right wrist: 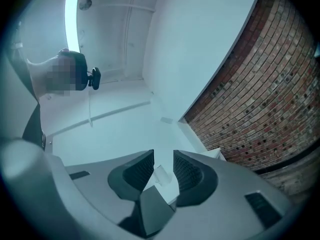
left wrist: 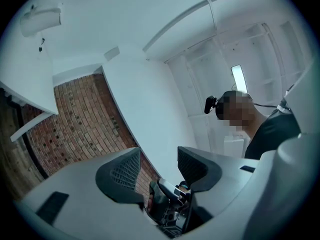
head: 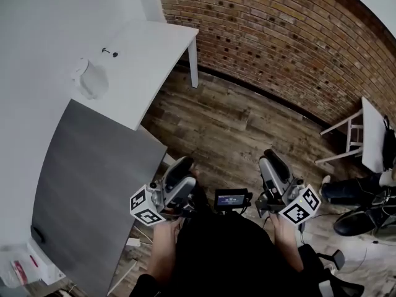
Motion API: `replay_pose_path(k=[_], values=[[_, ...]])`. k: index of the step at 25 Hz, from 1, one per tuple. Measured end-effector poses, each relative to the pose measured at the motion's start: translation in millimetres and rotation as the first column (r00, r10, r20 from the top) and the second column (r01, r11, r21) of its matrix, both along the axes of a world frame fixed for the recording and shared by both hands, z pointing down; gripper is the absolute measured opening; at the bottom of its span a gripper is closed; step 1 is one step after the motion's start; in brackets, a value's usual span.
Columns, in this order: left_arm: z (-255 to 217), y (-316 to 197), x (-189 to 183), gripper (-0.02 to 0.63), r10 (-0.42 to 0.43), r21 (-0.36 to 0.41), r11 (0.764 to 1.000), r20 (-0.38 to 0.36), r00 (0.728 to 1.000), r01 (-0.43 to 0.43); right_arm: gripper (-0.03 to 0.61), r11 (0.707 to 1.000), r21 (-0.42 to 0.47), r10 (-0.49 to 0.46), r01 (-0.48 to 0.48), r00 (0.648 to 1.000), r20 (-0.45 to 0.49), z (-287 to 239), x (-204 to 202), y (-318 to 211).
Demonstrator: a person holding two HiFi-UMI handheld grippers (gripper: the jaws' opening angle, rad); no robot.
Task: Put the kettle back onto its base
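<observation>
A white rounded object [head: 90, 78], apparently the kettle, stands on the white table [head: 148, 48] at the upper left, far from both grippers. It shows again in the left gripper view as a white shape [left wrist: 42, 19] at the top left. I cannot make out a separate base. My left gripper [head: 184, 164] is held close to my body beside the grey table [head: 93, 166]; its jaws stand open with nothing between them [left wrist: 159, 156]. My right gripper [head: 270, 155] hangs over the wood floor, its jaws a narrow gap apart and empty [right wrist: 163, 159].
A small black item [head: 111, 53] lies on the white table behind the white object. A brick wall [head: 278, 36] runs along the far side. Another white table [head: 374, 135] and a seated person's legs [head: 356, 190] are at the right. A small screen [head: 232, 198] sits between the grippers.
</observation>
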State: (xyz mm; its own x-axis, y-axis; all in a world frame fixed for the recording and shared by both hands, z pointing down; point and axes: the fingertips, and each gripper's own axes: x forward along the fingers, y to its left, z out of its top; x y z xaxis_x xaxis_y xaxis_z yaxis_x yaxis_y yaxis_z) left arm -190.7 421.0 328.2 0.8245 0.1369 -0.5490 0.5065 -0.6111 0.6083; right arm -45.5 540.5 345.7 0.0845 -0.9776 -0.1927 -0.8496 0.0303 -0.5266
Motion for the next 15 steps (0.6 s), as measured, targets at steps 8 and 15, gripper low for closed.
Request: replay_pose_path(k=[8, 15], values=[[10.1, -70.8, 5.3, 0.239, -0.052, -0.02, 0.998, 0.025, 0.998, 0.053, 0.103, 0.999, -0.027, -0.046, 0.046, 0.999, 0.003, 0.4, 6.0, -73.4], [19.6, -110.5, 15.4, 0.239, -0.063, -0.024, 0.998, 0.048, 0.997, 0.064, 0.103, 0.997, -0.047, -0.062, 0.062, 0.998, 0.009, 7.2, 15.8, -107.8]])
